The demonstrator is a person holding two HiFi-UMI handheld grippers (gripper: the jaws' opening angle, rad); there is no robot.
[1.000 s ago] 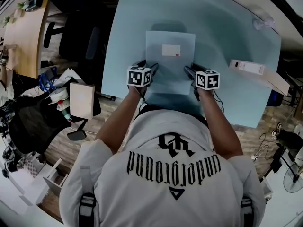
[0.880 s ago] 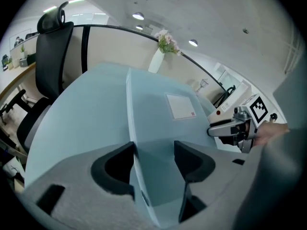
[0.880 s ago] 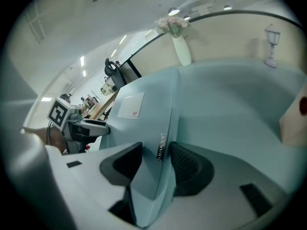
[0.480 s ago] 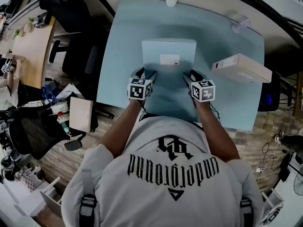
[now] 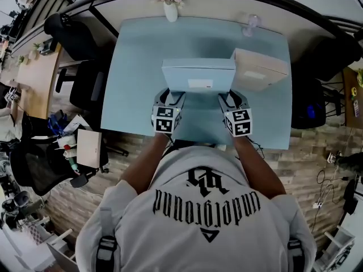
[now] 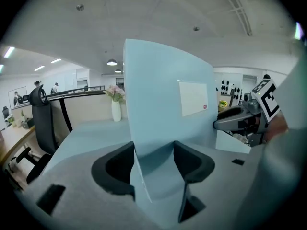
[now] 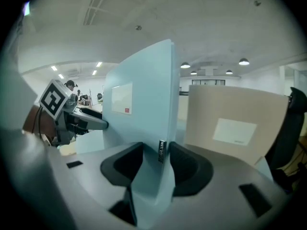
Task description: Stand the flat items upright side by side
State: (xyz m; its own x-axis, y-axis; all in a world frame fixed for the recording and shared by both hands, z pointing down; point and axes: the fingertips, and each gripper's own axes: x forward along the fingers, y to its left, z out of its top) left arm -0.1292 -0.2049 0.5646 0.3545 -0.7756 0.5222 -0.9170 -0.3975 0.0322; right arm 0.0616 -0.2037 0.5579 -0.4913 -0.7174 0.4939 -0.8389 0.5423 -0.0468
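Note:
A flat light-blue box with a white label stands on edge over the blue table, held at both lower corners. My left gripper is shut on its left edge, pads pressing both faces. My right gripper is shut on its right edge; its jaws have just been closing with the box between them. A beige flat box stands upright just to the right of the blue one. Whether the blue box's lower edge touches the table is hidden.
A white vase with flowers stands at the table's far edge, a small clear object further right. Black office chairs and floor clutter lie to the left of the table. The person's torso fills the near side.
Both grippers rose and tipped the blue box from flat on the table to upright. The view shifted; the beige box, lying to the right earlier, now stands right beside the blue one.

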